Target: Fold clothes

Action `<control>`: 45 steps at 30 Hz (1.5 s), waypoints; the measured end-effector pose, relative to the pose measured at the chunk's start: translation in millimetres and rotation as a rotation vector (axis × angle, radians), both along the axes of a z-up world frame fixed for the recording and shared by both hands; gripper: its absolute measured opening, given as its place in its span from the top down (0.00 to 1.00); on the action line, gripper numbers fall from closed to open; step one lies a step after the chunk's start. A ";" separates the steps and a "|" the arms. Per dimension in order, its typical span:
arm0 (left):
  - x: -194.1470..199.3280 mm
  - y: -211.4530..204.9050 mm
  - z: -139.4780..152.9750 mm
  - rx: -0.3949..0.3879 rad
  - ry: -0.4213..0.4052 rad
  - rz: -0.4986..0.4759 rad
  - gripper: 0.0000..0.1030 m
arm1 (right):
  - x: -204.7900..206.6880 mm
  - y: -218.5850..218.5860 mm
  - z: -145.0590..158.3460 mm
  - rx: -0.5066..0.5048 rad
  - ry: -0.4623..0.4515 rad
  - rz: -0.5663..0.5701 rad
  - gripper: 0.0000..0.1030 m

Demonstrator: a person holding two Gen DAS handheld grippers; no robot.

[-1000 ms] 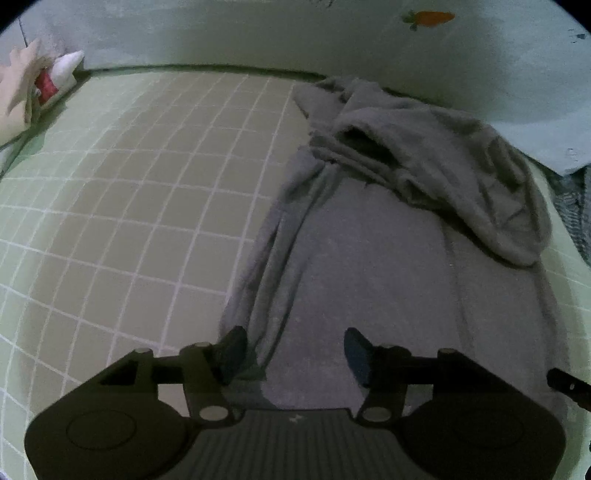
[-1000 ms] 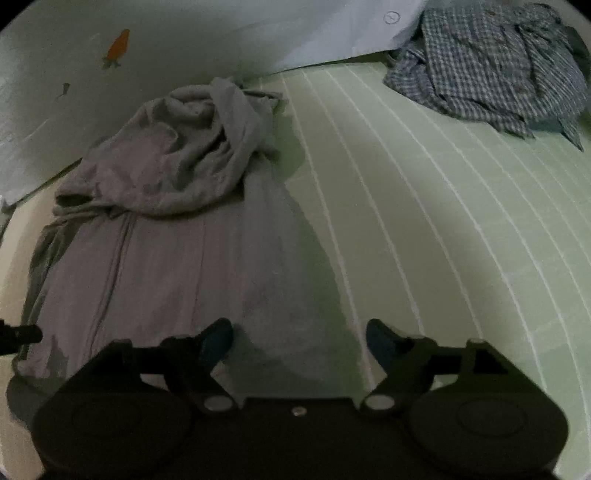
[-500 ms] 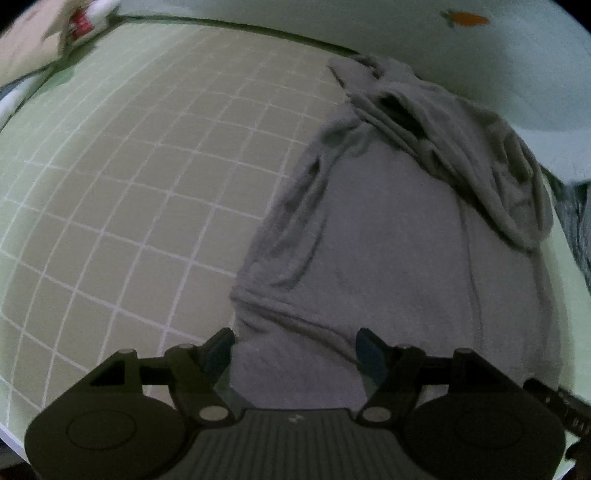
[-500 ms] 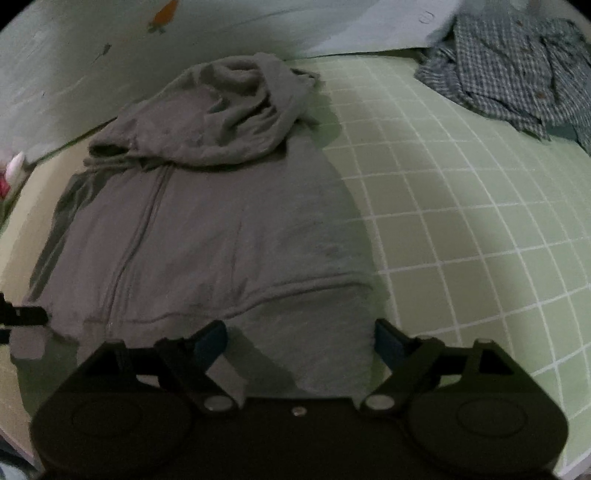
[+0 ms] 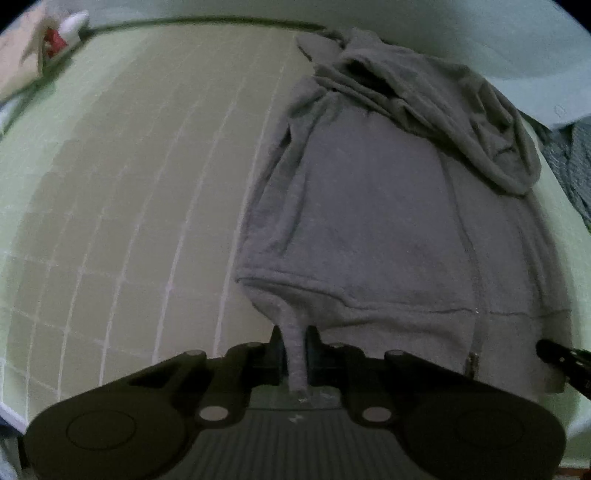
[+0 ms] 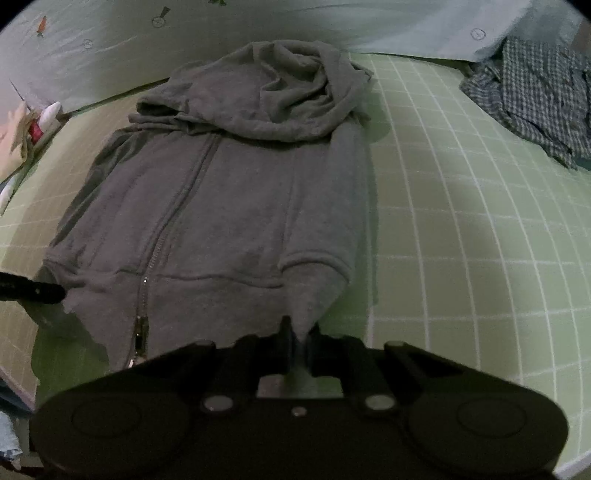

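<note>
A grey zip hoodie (image 5: 376, 221) lies front up on a green grid-lined sheet (image 5: 129, 184), its hood bunched at the far end. My left gripper (image 5: 294, 354) is shut on the hoodie's bottom hem at its left corner. My right gripper (image 6: 300, 343) is shut on the hem at the right corner of the hoodie (image 6: 229, 192). The zipper (image 6: 162, 243) runs up the middle. Each gripper's tip shows at the edge of the other's view.
A blue checked shirt (image 6: 535, 88) lies crumpled at the far right of the sheet. Pale bedding with a carrot print (image 6: 110, 40) lines the far side. A small red and white item (image 5: 59, 33) lies at the far left corner.
Both grippers were open over the hoodie's lower part; they drew back to the hem and shut on its two bottom corners.
</note>
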State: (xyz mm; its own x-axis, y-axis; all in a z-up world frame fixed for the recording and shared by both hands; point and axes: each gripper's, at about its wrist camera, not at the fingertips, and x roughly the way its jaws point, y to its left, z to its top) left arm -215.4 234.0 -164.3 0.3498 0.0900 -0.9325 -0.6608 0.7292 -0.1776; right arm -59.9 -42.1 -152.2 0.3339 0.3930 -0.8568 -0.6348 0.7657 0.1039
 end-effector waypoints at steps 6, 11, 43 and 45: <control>-40.4 -1.1 24.5 -0.131 -0.022 0.015 0.89 | -20.3 -32.9 19.6 0.042 0.116 -0.046 0.94; -28.2 14.2 61.4 -0.119 -0.121 0.026 0.90 | -13.7 -36.9 46.4 0.135 0.127 -0.077 0.94; 158.7 108.4 40.9 0.222 0.030 -0.051 0.11 | 180.5 71.8 37.1 0.152 -0.010 -0.231 0.12; 163.6 110.9 32.4 0.211 0.039 -0.063 0.10 | 186.0 76.9 34.4 0.155 -0.007 -0.239 0.12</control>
